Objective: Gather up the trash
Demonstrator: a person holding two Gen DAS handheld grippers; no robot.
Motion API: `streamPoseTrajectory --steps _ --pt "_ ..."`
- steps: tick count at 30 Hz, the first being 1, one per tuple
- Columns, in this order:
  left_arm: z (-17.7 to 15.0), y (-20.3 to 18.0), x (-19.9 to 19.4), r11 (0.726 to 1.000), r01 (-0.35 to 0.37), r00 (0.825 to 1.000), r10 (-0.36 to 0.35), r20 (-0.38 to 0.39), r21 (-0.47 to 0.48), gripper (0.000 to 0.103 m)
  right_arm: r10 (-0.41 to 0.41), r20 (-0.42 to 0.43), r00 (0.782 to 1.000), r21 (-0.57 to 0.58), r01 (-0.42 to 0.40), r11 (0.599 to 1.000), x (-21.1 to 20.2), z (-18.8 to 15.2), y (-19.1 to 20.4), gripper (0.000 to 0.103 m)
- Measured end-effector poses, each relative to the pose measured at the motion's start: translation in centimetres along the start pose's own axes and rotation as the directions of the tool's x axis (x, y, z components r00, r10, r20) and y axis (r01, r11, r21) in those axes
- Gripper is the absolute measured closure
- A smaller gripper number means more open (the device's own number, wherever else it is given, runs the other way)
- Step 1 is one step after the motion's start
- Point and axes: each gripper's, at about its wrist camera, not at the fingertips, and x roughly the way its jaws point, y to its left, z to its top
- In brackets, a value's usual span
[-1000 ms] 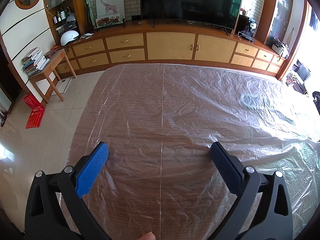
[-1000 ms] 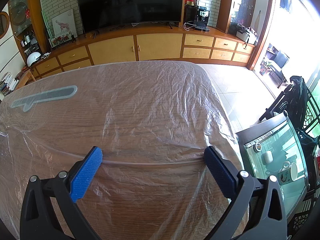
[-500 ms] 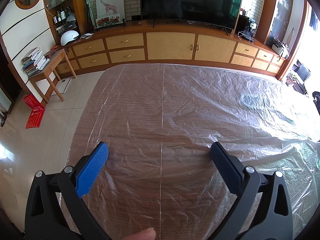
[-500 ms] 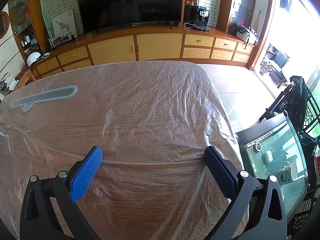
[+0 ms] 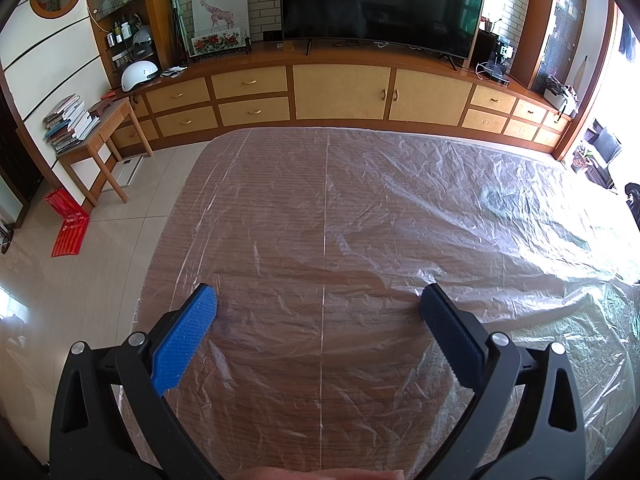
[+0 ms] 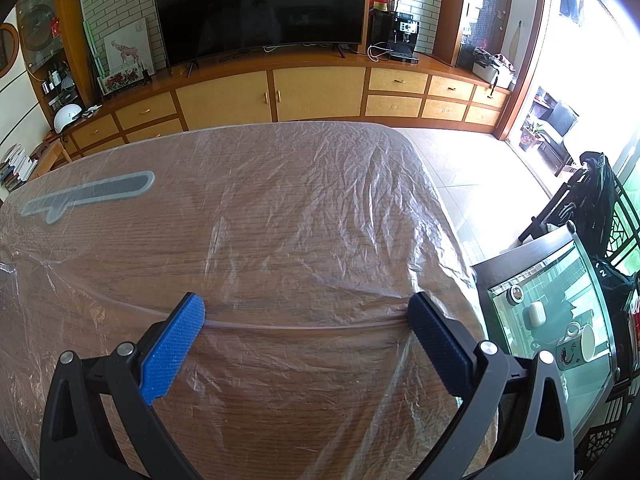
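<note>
Two grippers, both spread wide with nothing between the pads. Your left gripper (image 5: 320, 304) hovers over the near part of the table (image 5: 248, 216), toward its left edge, blue pads (image 5: 188, 336) well apart. Your right gripper (image 6: 306, 312) sits the same way near the right edge, pads (image 6: 174, 350) released and apart.

Clear plastic sheet (image 5: 400, 200) covers the whole tabletop and drapes over the edges. My read: it is the trash to collect, since no loose scraps show on the table. In the right wrist view a raised fold (image 6: 304, 326) of the sheet runs straight across between your open right fingers; whether the pads touch it, cannot tell. That placement looks deliberate: you line the jaws up on a ridge so closing pinches film, not bare wood. Left gripper has only flat crinkled film in front of it, no obvious ridge.

Grey flat shape (image 6: 88, 194) lies under the film toward the far left corner; what it is, cannot tell.

Glass side table (image 6: 560, 320) with cup stands just beside the right edge, so watch the sheet when it drags that way. Thin film likely slips, so grab bunched material.

Nothing collected yet.
</note>
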Motion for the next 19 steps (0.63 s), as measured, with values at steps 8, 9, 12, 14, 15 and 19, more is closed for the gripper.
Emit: streamPoseTrajectory --steps 8,9,12,14,15,19 --pt "0.02 0.05 0.03 1.000 -0.001 1.000 0.001 0.000 -0.001 0.001 0.000 0.000 1.000 0.000 0.000 1.000 0.02 0.00 0.00 0.004" --pt "0.02 0.14 0.04 1.000 -0.001 1.000 0.001 0.000 -0.001 0.001 0.000 0.000 1.000 0.000 0.000 1.000 0.02 0.01 0.01 0.004" --pt "-0.01 0.17 0.03 1.000 0.000 1.000 0.000 0.000 -0.001 0.001 0.000 0.000 1.000 0.000 0.000 1.000 0.01 0.00 0.00 0.004" --pt "0.01 0.18 -0.01 1.000 -0.001 1.000 0.001 0.000 -0.001 0.001 0.000 0.000 1.000 0.000 0.000 1.000 0.01 0.01 -0.01 0.004" --pt "0.02 0.16 0.01 1.000 -0.001 1.000 0.001 0.000 -0.001 0.001 0.000 0.000 1.000 0.000 0.000 1.000 0.00 0.00 -0.01 0.004" --pt "0.03 0.14 0.02 1.000 -0.001 1.000 0.001 0.000 -0.001 0.001 0.000 0.000 1.000 0.000 0.000 1.000 0.00 0.01 -0.01 0.004"
